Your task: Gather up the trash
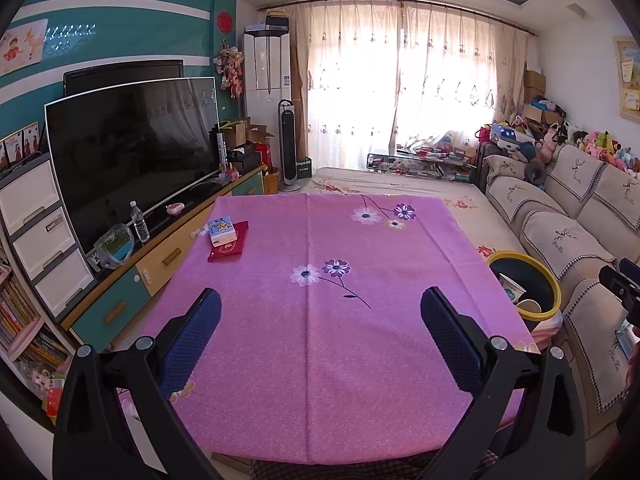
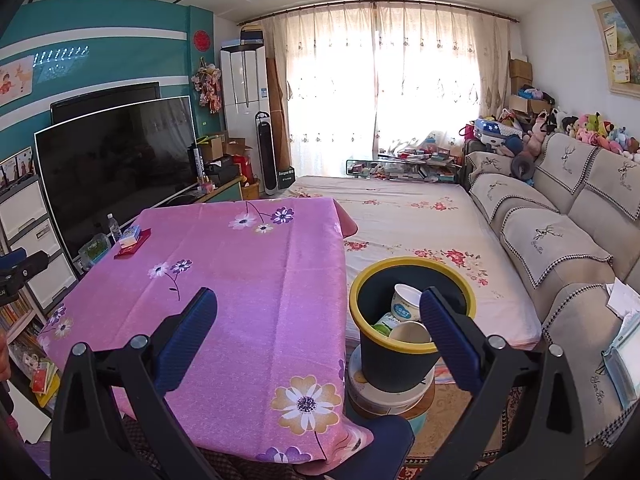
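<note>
A dark trash bin [image 2: 396, 364] with a yellow rim stands to the right of the table, raised on round tubs. Inside it lie white paper cups [image 2: 407, 307] and a green-printed wrapper [image 2: 383, 325]. The same bin [image 1: 536, 280] shows at the right in the left wrist view, cups inside. My right gripper [image 2: 318, 300] is open and empty, hanging over the table's right edge beside the bin. My left gripper [image 1: 320, 300] is open and empty above the pink flowered tablecloth [image 1: 320, 360]. A tissue pack [image 1: 221, 230] lies on a red packet [image 1: 229, 245] at the table's far left.
A TV [image 1: 132, 148] stands on a low cabinet [image 1: 160, 264] at the left, with a water bottle [image 1: 139, 222] and a bagged box [image 1: 114, 245]. A sofa [image 2: 560, 248] runs along the right. A flowered mat [image 2: 420, 216] covers the floor beyond the bin.
</note>
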`<state>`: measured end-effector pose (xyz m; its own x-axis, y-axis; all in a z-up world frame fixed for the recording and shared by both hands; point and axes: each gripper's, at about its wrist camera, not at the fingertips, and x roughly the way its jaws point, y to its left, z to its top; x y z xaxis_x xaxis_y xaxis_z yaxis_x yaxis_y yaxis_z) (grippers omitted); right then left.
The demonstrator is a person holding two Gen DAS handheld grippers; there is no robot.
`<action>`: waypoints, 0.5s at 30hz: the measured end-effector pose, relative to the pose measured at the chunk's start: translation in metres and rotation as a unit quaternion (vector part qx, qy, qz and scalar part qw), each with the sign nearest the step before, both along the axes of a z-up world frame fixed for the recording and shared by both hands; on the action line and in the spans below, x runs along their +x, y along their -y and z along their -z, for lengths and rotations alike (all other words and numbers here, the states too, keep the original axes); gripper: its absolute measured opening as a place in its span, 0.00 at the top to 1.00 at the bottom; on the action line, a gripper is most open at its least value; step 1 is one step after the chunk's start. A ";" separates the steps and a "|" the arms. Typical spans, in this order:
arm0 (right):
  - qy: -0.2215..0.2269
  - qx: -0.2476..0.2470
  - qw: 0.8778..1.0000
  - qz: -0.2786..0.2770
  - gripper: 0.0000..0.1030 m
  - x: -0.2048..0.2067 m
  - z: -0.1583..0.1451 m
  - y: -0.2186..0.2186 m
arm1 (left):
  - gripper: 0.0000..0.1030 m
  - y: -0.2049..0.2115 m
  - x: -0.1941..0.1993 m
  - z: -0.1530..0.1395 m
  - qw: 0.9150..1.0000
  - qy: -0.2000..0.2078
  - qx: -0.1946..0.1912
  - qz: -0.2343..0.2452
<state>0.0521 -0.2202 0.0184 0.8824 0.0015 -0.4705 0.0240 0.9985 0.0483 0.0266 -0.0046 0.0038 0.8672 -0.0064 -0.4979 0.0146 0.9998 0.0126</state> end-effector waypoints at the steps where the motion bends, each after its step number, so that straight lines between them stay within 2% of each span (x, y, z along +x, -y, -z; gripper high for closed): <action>1: 0.000 0.000 1.000 0.001 0.06 0.000 0.000 0.000 | 0.05 0.000 0.000 0.000 1.000 0.000 0.000 0.000; 15: 0.000 -0.001 1.000 0.000 0.06 0.000 0.001 -0.001 | 0.05 0.001 0.000 -0.001 1.000 -0.001 0.001 0.000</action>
<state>0.0517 -0.2189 0.0175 0.8820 0.0006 -0.4712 0.0239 0.9987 0.0459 0.0267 -0.0053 0.0043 0.8663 -0.0049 -0.4995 0.0141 0.9998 0.0148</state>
